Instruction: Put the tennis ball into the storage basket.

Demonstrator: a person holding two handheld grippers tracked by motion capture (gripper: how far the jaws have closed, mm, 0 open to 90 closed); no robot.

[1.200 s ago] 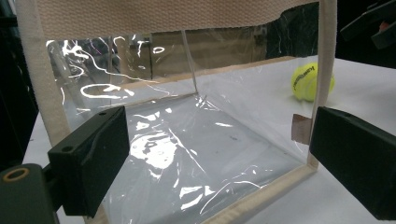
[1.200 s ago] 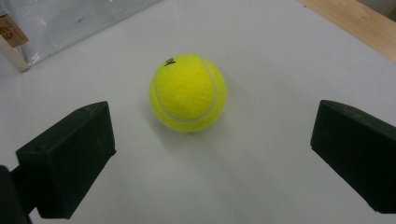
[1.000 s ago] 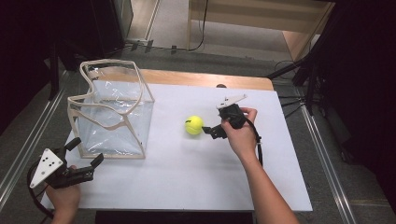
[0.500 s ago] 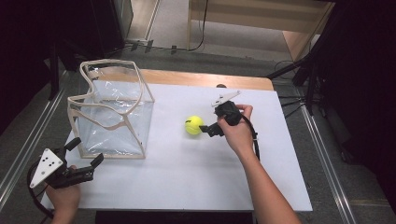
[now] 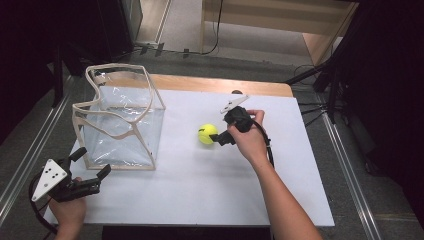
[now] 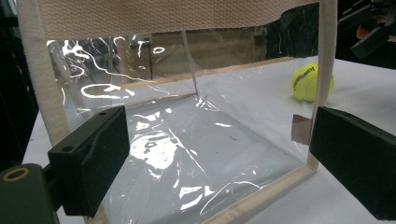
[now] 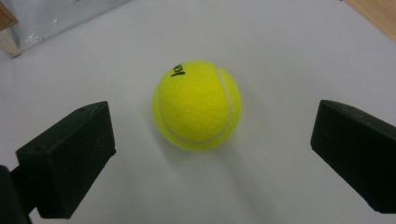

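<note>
Had right gripper (image 5: 216,137) parked just right of tennis ball (image 5: 207,133), jaws spread wide, nothing between them yet. Ball (image 7: 197,104) sat on white counter (image 5: 210,195) around middle, a bit right of clear bag (image 5: 120,122), not touching it. My right gripper view had ball dead centre between both jaws, gaps either side. Left gripper (image 5: 90,172) hovered at near-left corner of counter, jaws wide too, empty, pointed at near side of bag (image 6: 187,140), just short of it.
</note>
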